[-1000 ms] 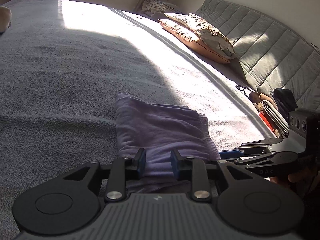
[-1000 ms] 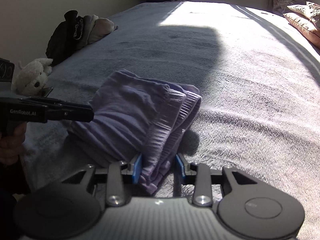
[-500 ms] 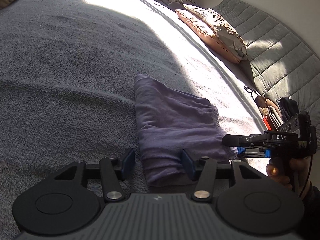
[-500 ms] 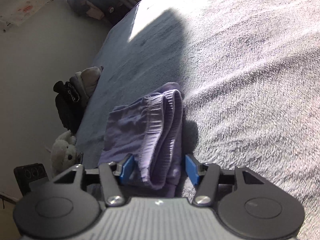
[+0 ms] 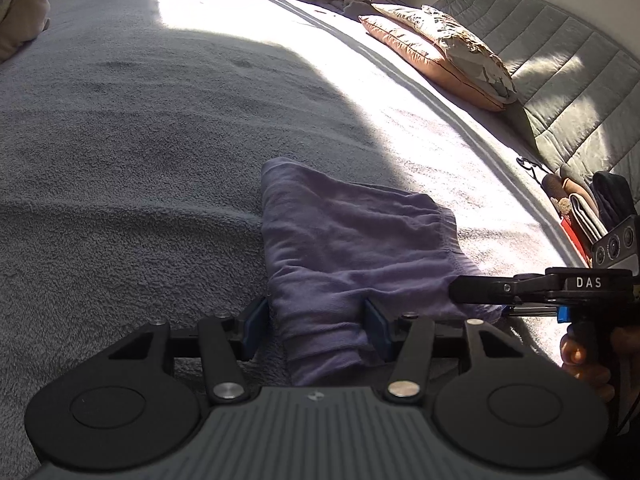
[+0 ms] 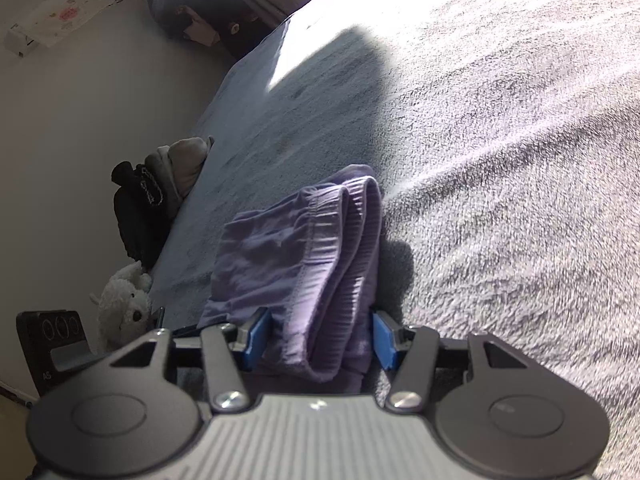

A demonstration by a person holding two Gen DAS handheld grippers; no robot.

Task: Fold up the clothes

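Observation:
A folded purple garment (image 5: pixel 352 248) lies on the grey fleece bed cover (image 5: pixel 120 140), partly in shadow. My left gripper (image 5: pixel 316 326) stands open, its blue pads on either side of the garment's near end. My right gripper (image 6: pixel 320 338) is also open, with the garment's ribbed, stacked edge (image 6: pixel 340 264) between its pads. In the left wrist view the right gripper (image 5: pixel 480 300) reaches in from the right at the garment's corner, held by a hand (image 5: pixel 580 360).
Two pillows (image 5: pixel 440 52) lean on a quilted grey headboard (image 5: pixel 560 80). Small items (image 5: pixel 580 208) are tucked beside the bed at the right. A pile of dark clothes (image 6: pixel 156 196) and a white plush toy (image 6: pixel 124 304) sit at the bed's left edge by the wall.
Both grippers have opened from a narrow grip on the garment to a wide stance around it. The garment now rests folded on the bed.

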